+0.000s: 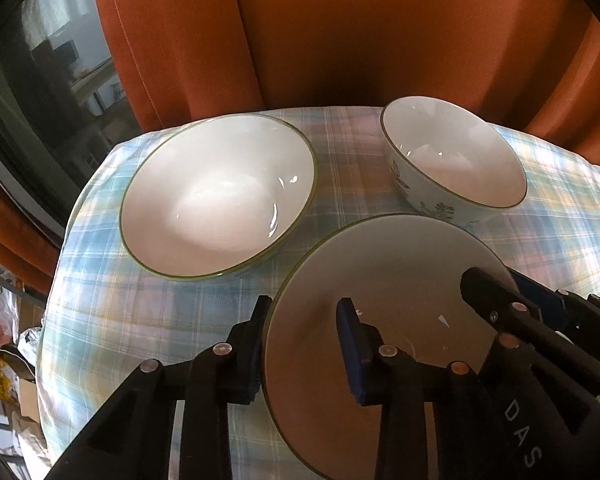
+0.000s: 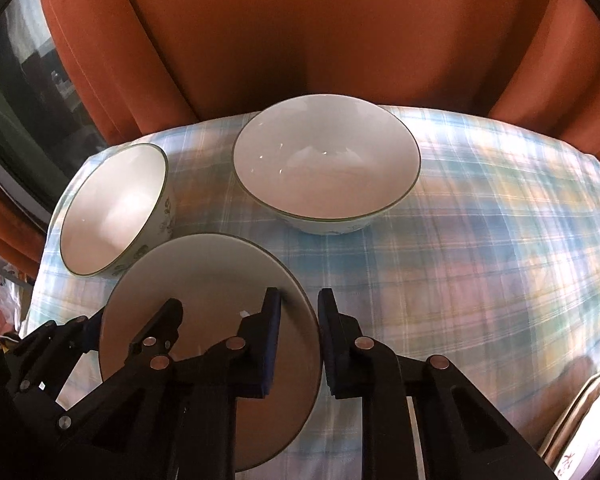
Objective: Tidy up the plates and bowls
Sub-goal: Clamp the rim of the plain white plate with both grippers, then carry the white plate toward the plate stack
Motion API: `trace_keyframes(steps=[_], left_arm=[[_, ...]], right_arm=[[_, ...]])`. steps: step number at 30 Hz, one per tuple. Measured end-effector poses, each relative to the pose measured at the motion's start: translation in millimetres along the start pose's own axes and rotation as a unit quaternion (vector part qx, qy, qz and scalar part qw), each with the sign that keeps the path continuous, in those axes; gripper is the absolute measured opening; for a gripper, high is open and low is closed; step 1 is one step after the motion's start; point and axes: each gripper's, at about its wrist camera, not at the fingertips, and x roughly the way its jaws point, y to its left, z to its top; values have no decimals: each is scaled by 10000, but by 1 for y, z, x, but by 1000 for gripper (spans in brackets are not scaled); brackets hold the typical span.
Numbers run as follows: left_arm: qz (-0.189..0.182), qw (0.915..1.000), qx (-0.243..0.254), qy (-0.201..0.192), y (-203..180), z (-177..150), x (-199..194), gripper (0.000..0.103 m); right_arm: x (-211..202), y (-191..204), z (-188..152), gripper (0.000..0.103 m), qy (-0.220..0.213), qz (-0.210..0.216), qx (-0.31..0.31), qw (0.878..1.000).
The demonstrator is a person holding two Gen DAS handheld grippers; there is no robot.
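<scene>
A white plate with a green rim (image 1: 384,276) is held above the checked tablecloth by both grippers. My left gripper (image 1: 304,312) straddles its left rim, one finger above and one below. My right gripper (image 2: 300,300) straddles its right rim (image 2: 300,296) the same way; it also shows at the right of the left wrist view (image 1: 496,292). Whether the jaws press the rim is unclear. A wide white bowl (image 1: 220,196) stands at the back left; it also shows in the right wrist view (image 2: 112,208). A floral bowl (image 1: 452,156) stands at the back right, also in the right wrist view (image 2: 324,164).
The table under the blue checked cloth (image 2: 480,240) is small, with its edges close on all sides. An orange curtain (image 1: 340,32) hangs behind it and a window (image 1: 40,80) lies to the left. Another patterned dish (image 2: 584,428) lies at the near right edge.
</scene>
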Motion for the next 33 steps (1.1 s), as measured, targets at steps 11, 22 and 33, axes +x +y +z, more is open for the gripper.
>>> trace_keyframes(steps=[11,22,33], left_arm=[[-177,9998,70,-43,-1,-16,-25,32],[-270,9988,206,-367,-15,-37,-78,32],[-144,9978,108,-632,-40,-70,-120,32]], right_arm=[[-25,3,-14,22,35,-149,67,9999],[-84,-9,-43,22,-295,-286,308,9987],[-132,-26,-75,22,-590,-171,228,9979]])
